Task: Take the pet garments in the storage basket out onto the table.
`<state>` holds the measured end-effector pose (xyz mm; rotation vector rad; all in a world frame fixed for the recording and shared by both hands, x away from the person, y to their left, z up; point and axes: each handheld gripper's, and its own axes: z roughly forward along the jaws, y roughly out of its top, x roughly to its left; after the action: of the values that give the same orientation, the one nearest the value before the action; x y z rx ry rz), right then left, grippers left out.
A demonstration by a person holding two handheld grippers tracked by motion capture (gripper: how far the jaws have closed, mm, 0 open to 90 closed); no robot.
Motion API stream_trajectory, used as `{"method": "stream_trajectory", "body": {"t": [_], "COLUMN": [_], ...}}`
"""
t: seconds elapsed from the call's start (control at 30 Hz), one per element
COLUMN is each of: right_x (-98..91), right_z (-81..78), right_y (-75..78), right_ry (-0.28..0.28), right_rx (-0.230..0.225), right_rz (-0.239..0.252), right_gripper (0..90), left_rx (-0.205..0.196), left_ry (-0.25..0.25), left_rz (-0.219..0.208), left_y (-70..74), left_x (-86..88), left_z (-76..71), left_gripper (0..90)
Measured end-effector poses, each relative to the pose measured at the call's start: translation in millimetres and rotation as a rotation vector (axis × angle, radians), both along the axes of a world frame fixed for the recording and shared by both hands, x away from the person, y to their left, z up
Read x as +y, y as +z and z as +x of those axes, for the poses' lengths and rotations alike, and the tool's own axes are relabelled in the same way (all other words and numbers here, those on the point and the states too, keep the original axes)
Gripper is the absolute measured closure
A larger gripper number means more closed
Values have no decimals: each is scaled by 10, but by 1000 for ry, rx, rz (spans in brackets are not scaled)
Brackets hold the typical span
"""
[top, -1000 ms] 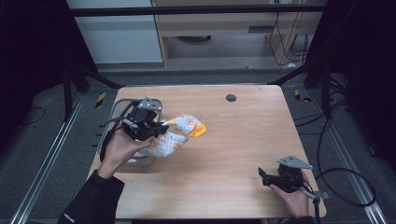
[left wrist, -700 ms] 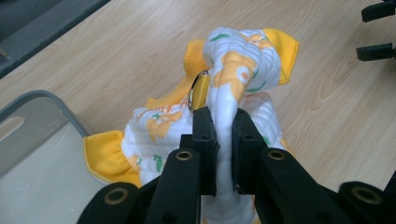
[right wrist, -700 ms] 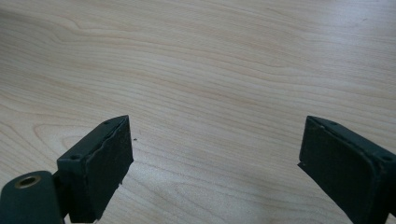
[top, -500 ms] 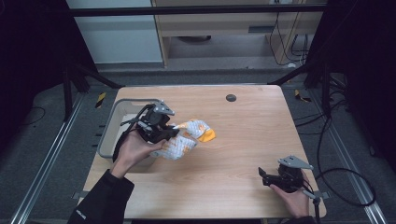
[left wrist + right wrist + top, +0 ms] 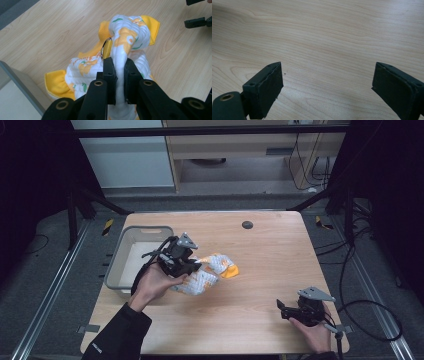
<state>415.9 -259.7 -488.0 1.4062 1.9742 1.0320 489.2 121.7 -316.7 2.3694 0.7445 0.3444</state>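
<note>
**Left jaws clamped on the quilted garment**

Your left gripper [image 5: 119, 75] has its jaws clenched on a fold of the white-and-yellow quilted baby garment [image 5: 125, 42], which hangs ahead of them over the worktop [image 5: 270, 250], just beside the grey bin [image 5: 120, 255]. Your right gripper [image 5: 327, 85] rests well apart, jaws spread wide over bare wood.

high view: dim, dark surround, table [image 5: 260, 270] lit from above, soft | gripper views: bright, even, jaws blurred near lens
</note>
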Motion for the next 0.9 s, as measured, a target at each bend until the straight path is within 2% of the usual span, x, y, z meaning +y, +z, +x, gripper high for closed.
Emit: {"method": "stream_trajectory", "body": {"t": [0.23,0.47,0.9], "right_x": [0,-2,0], "right_z": [0,4,2], "right_y": [1,-6,-4], "right_ry": [0,3,3], "right_rx": [0,-5,-5], "right_rz": [1,-10,-8], "right_gripper": [96,96,96], "left_rx": [16,28,63], "left_ry": [-30,-50,-95], "left_rz": [25,26,41], "left_y": [-77,-151,-389], "left_x": [-89,-164,-289], "left_z": [-1,-9,-36], "left_gripper": [824,824,823]}}
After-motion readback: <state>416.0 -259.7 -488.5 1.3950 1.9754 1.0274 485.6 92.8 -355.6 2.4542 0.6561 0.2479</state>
